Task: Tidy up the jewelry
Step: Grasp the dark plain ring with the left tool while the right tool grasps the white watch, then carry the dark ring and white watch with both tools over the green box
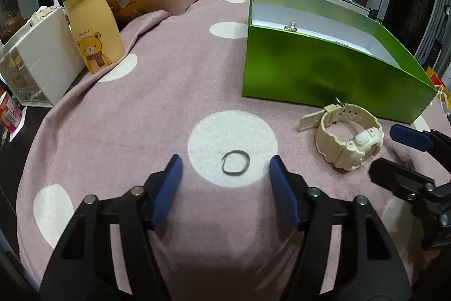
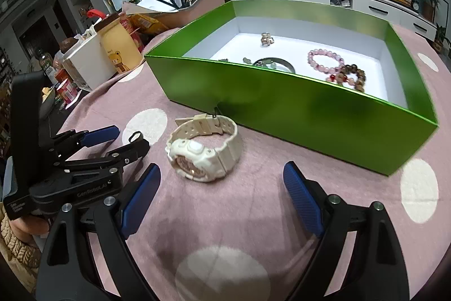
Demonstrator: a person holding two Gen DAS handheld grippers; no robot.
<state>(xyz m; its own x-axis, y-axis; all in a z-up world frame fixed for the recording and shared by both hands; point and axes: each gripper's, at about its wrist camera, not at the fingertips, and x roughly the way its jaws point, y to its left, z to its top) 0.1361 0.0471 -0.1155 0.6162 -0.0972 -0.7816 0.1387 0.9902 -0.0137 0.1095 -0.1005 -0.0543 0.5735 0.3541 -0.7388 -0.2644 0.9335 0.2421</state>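
Left gripper (image 1: 225, 167): jaws spread, nothing pinched, two ribbed blue pads (image 1: 169, 188) flanking one thin dark ring (image 1: 236, 162) flat on a white dot of pink spotted cloth (image 1: 141, 109). Right gripper (image 2: 222, 179): jaws spread wide, empty, just short of one chunky cream watch (image 2: 204, 151). Behind: one glossy green box (image 2: 310, 109), white-lined, holding two bead bracelets (image 2: 327, 61) plus small trinkets.

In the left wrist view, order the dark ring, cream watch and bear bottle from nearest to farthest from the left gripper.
From the left gripper:
1. Dark ring, between its open fingers.
2. Cream watch, to the right.
3. Bear bottle, far left.
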